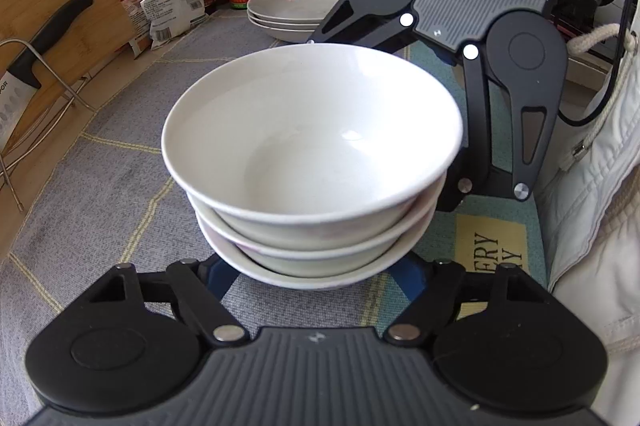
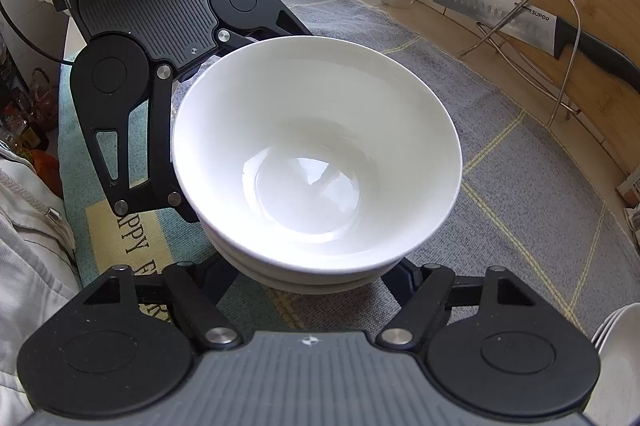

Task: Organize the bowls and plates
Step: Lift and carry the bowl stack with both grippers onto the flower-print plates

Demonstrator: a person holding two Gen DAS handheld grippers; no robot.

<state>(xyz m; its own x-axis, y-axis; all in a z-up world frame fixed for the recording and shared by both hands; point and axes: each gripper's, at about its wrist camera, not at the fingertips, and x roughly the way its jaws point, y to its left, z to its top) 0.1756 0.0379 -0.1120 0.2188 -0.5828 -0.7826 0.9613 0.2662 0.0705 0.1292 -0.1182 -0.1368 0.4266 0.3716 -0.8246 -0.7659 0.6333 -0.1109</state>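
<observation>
**Both tongs spread wide, facing each other**

L tongs [image 1: 316, 276]: fingers splayed wide apart, tips hidden low in left wrist view. R tongs [image 2: 316, 280]: same, arms spread wide, tips hidden. Each shows in the other's cam: R at upper right, angled down; L at upper left, angled down. Whether the pads touch anything can't be told.

white bowls [image 1: 312, 130] on a grey mat [image 1: 112, 162] with yellow lines.
</observation>
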